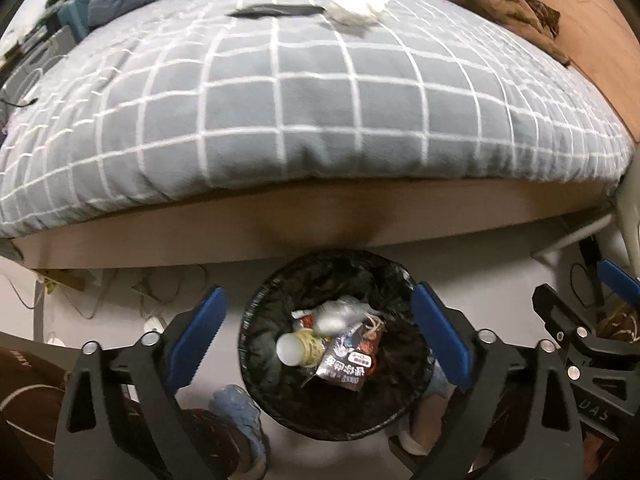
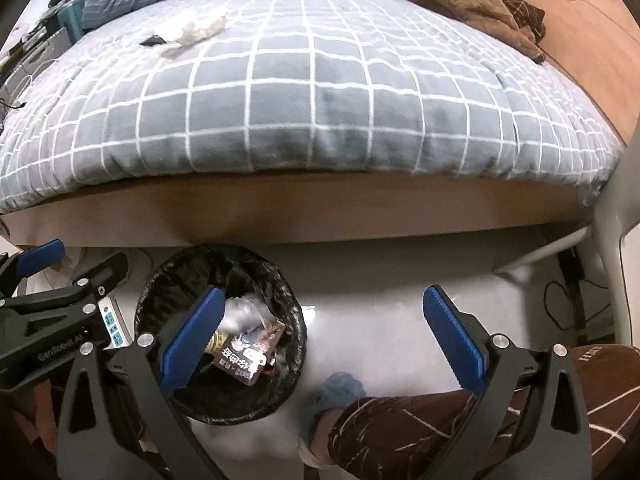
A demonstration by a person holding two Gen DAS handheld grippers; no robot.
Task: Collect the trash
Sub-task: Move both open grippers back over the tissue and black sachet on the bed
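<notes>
Could snag soft checked quilt along with the crumpled white tissue and flat dark scrap near the bed's far edge — fluffy, light, easy to pinch badly. Could tip the round black-lined bin by the bed's near edge, glossy wrappers, cup inside. Left gripper gaping wide above it, empty — right gripper likewise spread, holding nothing.
</notes>
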